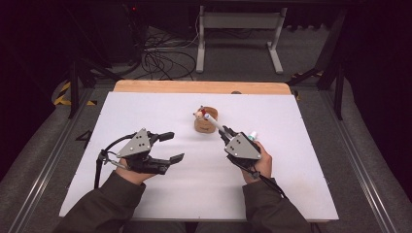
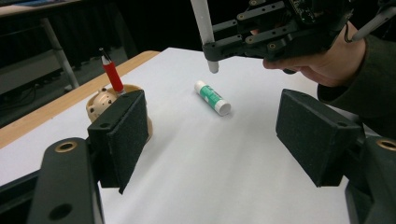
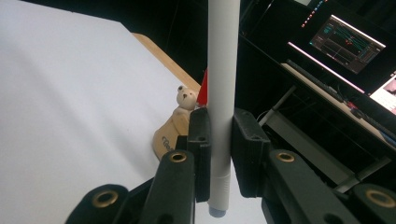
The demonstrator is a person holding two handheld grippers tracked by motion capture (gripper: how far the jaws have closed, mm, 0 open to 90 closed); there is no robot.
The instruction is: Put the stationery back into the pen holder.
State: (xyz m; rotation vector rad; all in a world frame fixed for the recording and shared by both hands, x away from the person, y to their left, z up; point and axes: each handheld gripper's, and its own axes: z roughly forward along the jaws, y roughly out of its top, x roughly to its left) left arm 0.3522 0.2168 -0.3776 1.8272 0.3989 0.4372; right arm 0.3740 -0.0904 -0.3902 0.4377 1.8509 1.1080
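Nearest the near edge of the table (image 1: 145, 194): two sleeved forearms, each hand around a gripper. Left gripper (image 1: 170, 146) over the left half of the white sheet, jaws spread wide with bare sheet between them – nothing held, nothing touched. Right gripper (image 1: 224, 133) just right of centre, jaws pressed together on a white pen (image 1: 214, 123), pinched near its lower end with a short stub poking out below the pads and the long barrel running up and away from the hand toward the middle of the table. Pen clear of the sheet, its far end over or just beside the wooden holder (image 1: 206, 121) – touching or not, cannot tell.

Holder near the centre of the table, a little toward the far edge: a small round wooden pot with a bear-like figure at its side and a red pencil (image 2: 111, 74) standing tilted in it. Pencil and figure right at the spot where the pen's tip hangs, crowding that side of the pot.

Glue stick (image 2: 212, 97) – white with a green label – flat on the sheet, beside the right hand on its outer side, well apart from the holder. Bare wooden strip along the far edge; cables and a white frame on the floor beyond it.
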